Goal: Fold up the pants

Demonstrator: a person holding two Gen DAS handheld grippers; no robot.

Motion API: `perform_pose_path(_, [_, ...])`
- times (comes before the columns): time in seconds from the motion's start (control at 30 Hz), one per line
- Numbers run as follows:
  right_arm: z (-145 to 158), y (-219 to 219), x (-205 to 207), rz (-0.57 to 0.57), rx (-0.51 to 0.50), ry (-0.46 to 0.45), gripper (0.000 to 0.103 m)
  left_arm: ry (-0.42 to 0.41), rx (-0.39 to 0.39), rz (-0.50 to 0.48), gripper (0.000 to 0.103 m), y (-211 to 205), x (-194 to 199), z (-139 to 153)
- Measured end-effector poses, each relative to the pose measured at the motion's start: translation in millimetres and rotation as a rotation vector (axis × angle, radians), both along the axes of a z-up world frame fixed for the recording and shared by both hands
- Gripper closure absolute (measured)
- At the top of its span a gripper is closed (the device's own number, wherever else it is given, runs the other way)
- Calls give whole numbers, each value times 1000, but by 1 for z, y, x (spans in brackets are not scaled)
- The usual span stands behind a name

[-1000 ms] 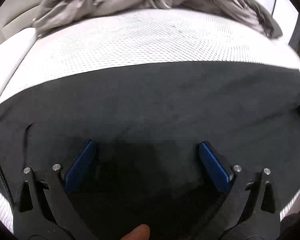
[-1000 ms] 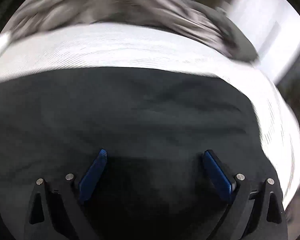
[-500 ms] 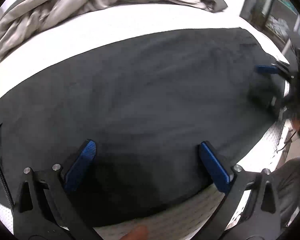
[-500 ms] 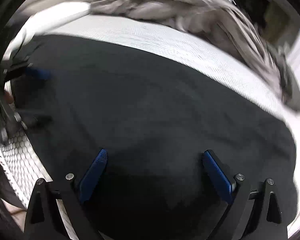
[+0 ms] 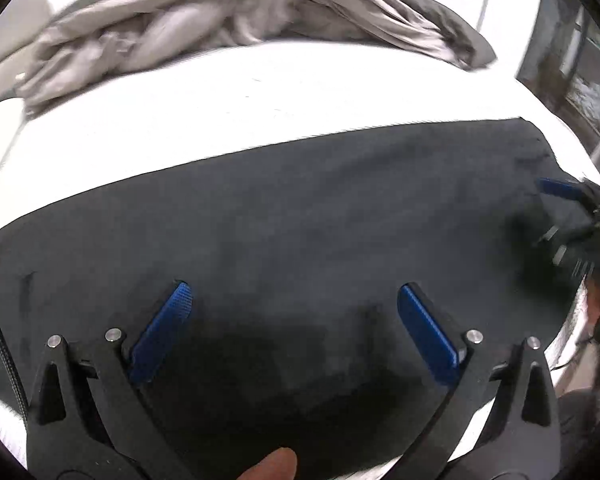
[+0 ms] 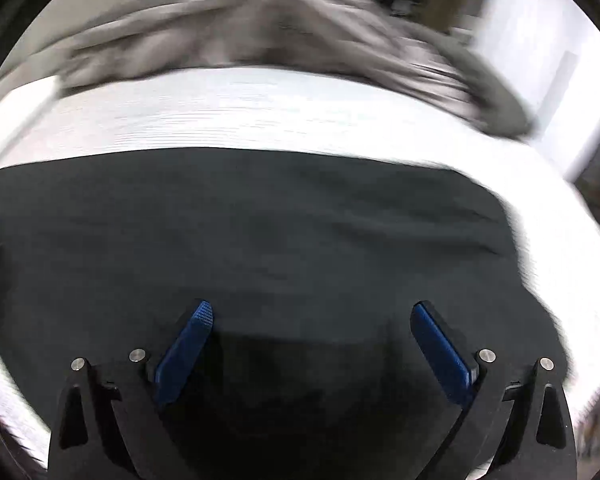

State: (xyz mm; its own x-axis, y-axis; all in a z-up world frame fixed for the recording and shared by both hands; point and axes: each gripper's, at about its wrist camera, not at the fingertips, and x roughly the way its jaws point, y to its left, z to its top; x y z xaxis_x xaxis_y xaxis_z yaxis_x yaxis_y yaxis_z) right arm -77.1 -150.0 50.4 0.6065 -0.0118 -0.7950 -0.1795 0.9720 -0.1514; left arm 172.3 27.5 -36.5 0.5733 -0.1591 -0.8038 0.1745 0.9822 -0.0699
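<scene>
The black pants [image 5: 300, 216] lie spread flat on the white mattress cover [image 5: 228, 112], a wide dark band running straight ahead of both tools, which is probably why neither is gripping yet: the cloth looks smoothed out and ready for a fold. The left gripper [image 5: 294, 320] hangs just above the near part of the fabric with its blue pads [image 5: 162, 334] spread wide, nothing between them. Off to its right, over the far end of the pants, the right gripper [image 5: 568, 208] shows as a blurred dark shape with one blue pad. In its own view the right gripper [image 6: 312, 340] is likewise released, pads apart over the dark cloth, empty. Beyond the pants, past the bare strip of mattress, a crumpled grey blanket [image 5: 240, 24] is heaped well away from the working area, leaving room, I'd guess, for folding toward it.
</scene>
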Motion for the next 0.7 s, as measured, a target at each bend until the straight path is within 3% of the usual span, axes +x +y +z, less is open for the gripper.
perform_pose_path(0.07, [-8,37,5,124,2,35,3,42,73,-29,1,-11,21,-11])
perform_pose_path(0.13, [-20,67,-2,202,-63,46,3,43,176,5,0,-10,28,-23])
perform_pose_path(0.2, [-29,61,1,223,-161,41,3,64,124,66,0,13,31,-25])
perform_pose_path(0.33, [-27,-10,11,-49,-261,-10,2,65,96,209,1,57,29,-17])
perform_pose_path(0.4, [-22,-56,13,-213,-216,-7,2,55,77,237,1,62,25,-8])
perform_pose_path(0.47, [-12,-70,10,-248,-121,4,3,9,85,233,1,52,19,5])
perform_pose_path(0.6, [4,-35,26,-115,-31,-24,3,-88,102,153,1,5,19,28])
perform_pose_path(0.7, [5,5,48,-11,-16,-24,3,-44,89,106,1,-26,34,28])
